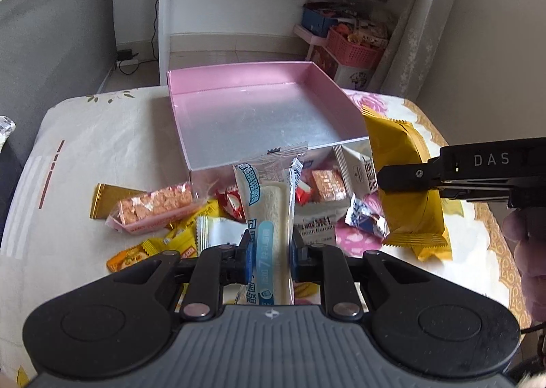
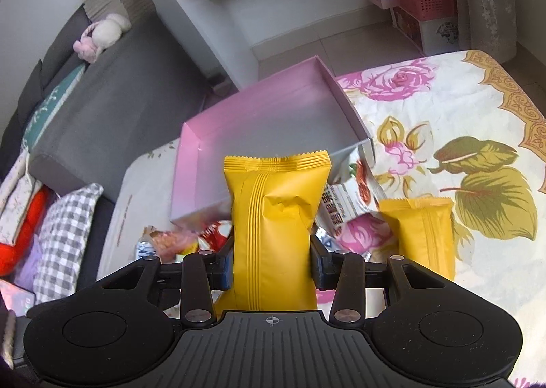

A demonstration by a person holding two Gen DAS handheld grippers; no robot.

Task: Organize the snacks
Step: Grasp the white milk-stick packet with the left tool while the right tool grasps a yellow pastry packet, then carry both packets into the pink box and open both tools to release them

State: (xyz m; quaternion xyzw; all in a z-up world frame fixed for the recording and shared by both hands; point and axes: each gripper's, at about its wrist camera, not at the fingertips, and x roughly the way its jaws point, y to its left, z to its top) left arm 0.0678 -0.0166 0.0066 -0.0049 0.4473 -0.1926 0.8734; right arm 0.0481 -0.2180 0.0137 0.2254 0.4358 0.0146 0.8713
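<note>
Cloth-covered table (image 1: 85, 149) fills the lower half of both views, floral print on its right side. Pink box (image 1: 259, 118) sits open at centre frame in the left wrist view, floor bare; in the right wrist view it lies centre-left, tilted by the lens. Snack pile (image 1: 204, 210) lies loose on the cloth just in front of the box's near wall, several wrappers overlapping.

Right gripper (image 2: 271, 260) pinches a yellow pouch (image 2: 273, 217) at its lower half, pads pressed into both sides, pouch upright and clear of the cloth, its top edge overlapping the box's near wall in frame. A second yellow pouch (image 2: 423, 237) lies on the cloth at lower right.

Left gripper (image 1: 269, 256) pinches a white-and-blue bar (image 1: 269, 203) between its fingers, bar upright at centre frame, above the pile.
</note>
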